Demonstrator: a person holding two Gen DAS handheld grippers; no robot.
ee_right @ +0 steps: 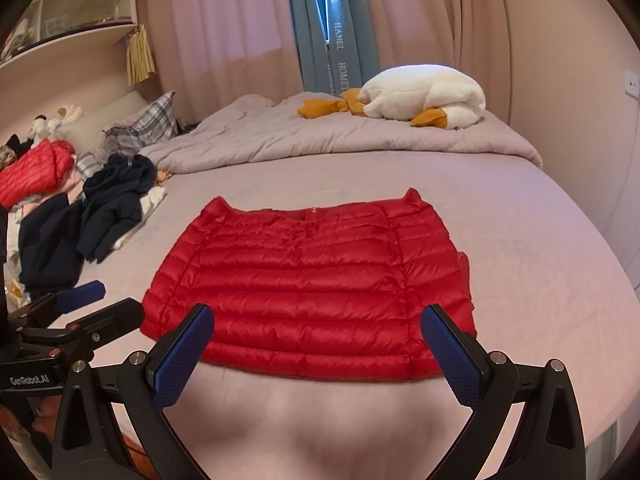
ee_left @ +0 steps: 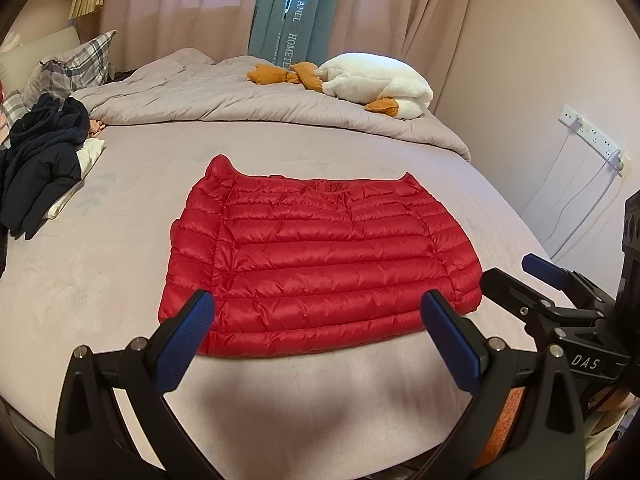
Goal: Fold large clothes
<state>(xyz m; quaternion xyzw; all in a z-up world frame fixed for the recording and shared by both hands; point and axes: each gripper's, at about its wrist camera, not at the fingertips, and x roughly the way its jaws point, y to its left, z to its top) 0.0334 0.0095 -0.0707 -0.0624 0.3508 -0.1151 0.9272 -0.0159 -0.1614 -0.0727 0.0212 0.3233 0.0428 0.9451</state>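
1. A red quilted down jacket (ee_left: 320, 264) is lying flat on the lilac bed sheet (ee_left: 120, 264), folded into a squat rectangle with its sleeves tucked in; the hem is facing 6 o'clock and the collar 12 o'clock.
2. The left gripper (ee_left: 320, 336) is hovering at 6 o'clock of the jacket, jaws spread wide, blue pads (ee_left: 184, 344) holding nothing. Whether the pad tips are touching the hem cannot be told.
3. The right gripper (ee_right: 318, 354) is likewise hanging over the hem edge, fingers splayed apart and empty.
4. In the left wrist view the right gripper is showing at 3 o'clock; in the right wrist view the left gripper is showing at 9 o'clock, just beside the jacket's corner.
5. A heap of navy clothing (ee_left: 44, 160) is sitting at 10 o'clock of the jacket, well apart from it.
6. A rumpled grey duvet (ee_left: 240, 100) is lying at 12 o'clock, with a white plush goose (ee_left: 376, 80) resting on it.
7. A plaid pillow (ee_right: 148, 128) is leaning at 10 o'clock; a second red padded garment (ee_right: 36, 172) is lying at the far 9 o'clock in the right wrist view.
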